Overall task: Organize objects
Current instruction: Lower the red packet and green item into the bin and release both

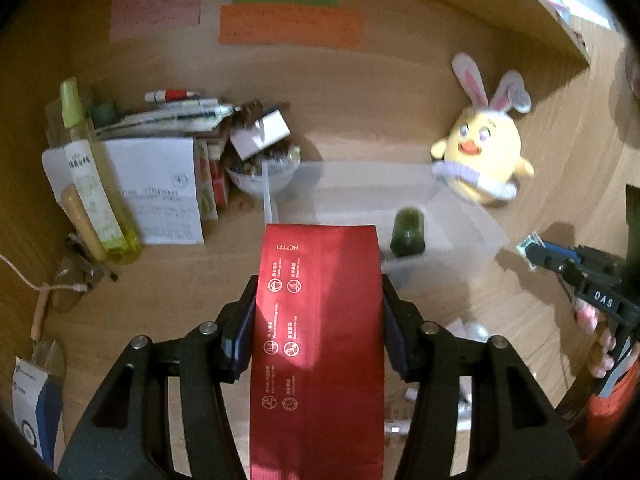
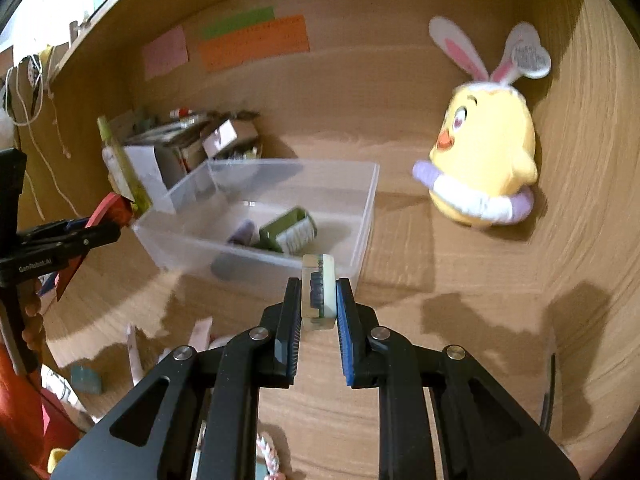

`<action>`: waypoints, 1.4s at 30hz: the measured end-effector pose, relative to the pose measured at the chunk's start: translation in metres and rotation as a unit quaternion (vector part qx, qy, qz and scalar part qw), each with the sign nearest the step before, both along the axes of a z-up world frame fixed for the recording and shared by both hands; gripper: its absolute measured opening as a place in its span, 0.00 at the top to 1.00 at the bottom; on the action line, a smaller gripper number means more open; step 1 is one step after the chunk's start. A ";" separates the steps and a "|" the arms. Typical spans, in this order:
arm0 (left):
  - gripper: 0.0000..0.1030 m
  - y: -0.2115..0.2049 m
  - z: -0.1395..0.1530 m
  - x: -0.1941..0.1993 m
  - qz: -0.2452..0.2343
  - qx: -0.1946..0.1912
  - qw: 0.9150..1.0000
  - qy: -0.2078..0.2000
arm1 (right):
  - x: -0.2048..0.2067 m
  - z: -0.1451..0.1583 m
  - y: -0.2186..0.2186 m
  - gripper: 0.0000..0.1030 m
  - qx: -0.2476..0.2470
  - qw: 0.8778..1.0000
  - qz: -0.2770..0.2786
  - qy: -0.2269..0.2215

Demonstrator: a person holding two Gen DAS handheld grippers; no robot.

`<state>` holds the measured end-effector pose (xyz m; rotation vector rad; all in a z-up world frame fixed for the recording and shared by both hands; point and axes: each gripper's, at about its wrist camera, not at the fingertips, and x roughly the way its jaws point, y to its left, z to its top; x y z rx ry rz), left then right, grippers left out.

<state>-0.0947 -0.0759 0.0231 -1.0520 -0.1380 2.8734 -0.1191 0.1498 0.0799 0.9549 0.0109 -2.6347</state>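
Red foil pouch (image 1: pixel 318 344) sits pinched in the left gripper (image 1: pixel 320 300) at lower centre; right gripper (image 2: pixel 319 300) pinches a small clear-cased block (image 2: pixel 318 292) before the translucent plastic bin's (image 2: pixel 360 216) near rim, bare wooden desktop (image 2: pixel 460 280) right.

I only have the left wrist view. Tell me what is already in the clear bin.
Observer: A green brush with white bristles lies in the clear bin, a purplish item beside it.
Operator: Say what the right claw carries.
Observer: The right claw is shut on a small clear case holding dark pieces.
Operator: Report where it is.
Observer: Just short of the bin's near wall.
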 end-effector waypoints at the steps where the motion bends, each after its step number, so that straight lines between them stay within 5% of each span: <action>1: 0.48 -0.002 0.004 -0.003 0.002 0.002 1.000 0.005 | -0.003 0.003 -0.001 0.86 -0.001 1.000 0.000 0.005; 12: 0.48 -0.006 0.024 -0.059 0.006 0.002 1.000 0.007 | -0.042 0.019 -0.020 0.86 0.009 1.000 0.004 0.027; 26: 0.48 0.014 -0.033 -0.145 -0.015 -0.035 0.994 -0.098 | -0.107 -0.025 -0.048 0.86 0.066 0.996 0.020 -0.053; 29: 0.48 0.026 -0.037 -0.146 -0.016 -0.067 0.993 -0.094 | -0.112 -0.032 -0.050 0.86 0.072 0.995 0.020 -0.060; 39: 0.35 0.032 -0.021 -0.133 -0.023 -0.056 0.996 -0.068 | -0.110 -0.033 -0.056 0.85 0.090 0.994 0.021 -0.062; 42: 0.30 0.026 -0.010 -0.121 -0.010 -0.052 0.997 -0.060 | -0.108 -0.030 -0.056 0.77 0.089 0.994 0.020 -0.059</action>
